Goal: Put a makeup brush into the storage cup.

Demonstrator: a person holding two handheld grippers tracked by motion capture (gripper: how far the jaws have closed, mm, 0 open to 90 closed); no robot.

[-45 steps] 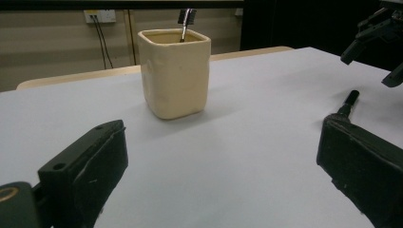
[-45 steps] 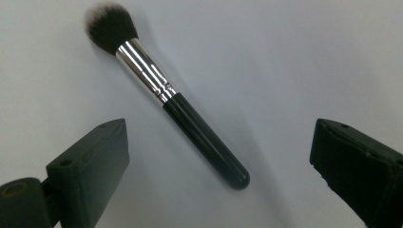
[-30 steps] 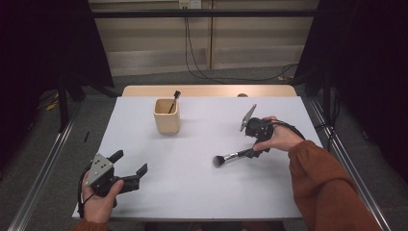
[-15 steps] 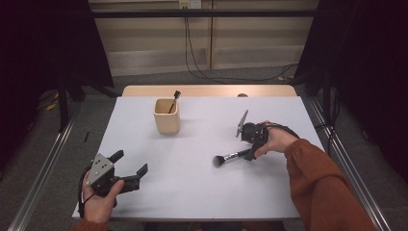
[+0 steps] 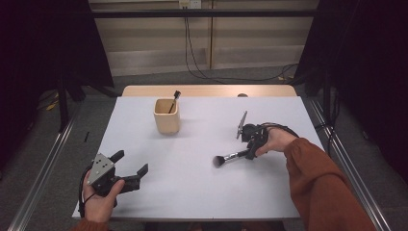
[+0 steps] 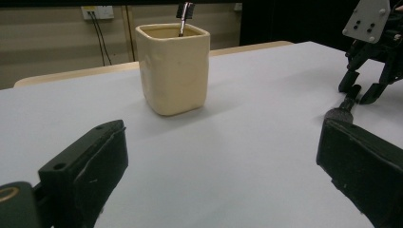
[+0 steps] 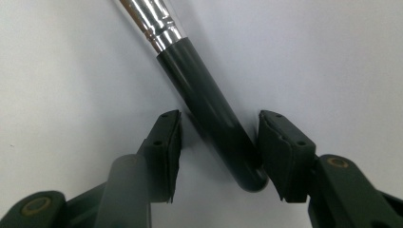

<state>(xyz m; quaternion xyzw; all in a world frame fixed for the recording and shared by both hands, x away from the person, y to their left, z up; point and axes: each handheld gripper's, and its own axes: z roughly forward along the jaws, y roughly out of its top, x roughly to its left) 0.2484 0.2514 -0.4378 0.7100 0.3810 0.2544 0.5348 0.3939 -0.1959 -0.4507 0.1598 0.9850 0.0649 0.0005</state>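
Brush [image 7: 209, 128] lies between the right tool [image 7: 216, 156], whose jaws have narrowed, not yet gripping.

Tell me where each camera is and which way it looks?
High view: above the person's side, looking forward and down on the table; both hands and an orange sleeve show.
Left gripper view: rides the left gripper, facing the cup between its open jaws.
Right gripper view: rides the right gripper, looking down at the brush; the jaws have just been closing around its handle.
Shared: high and left gripper views both show the cup.
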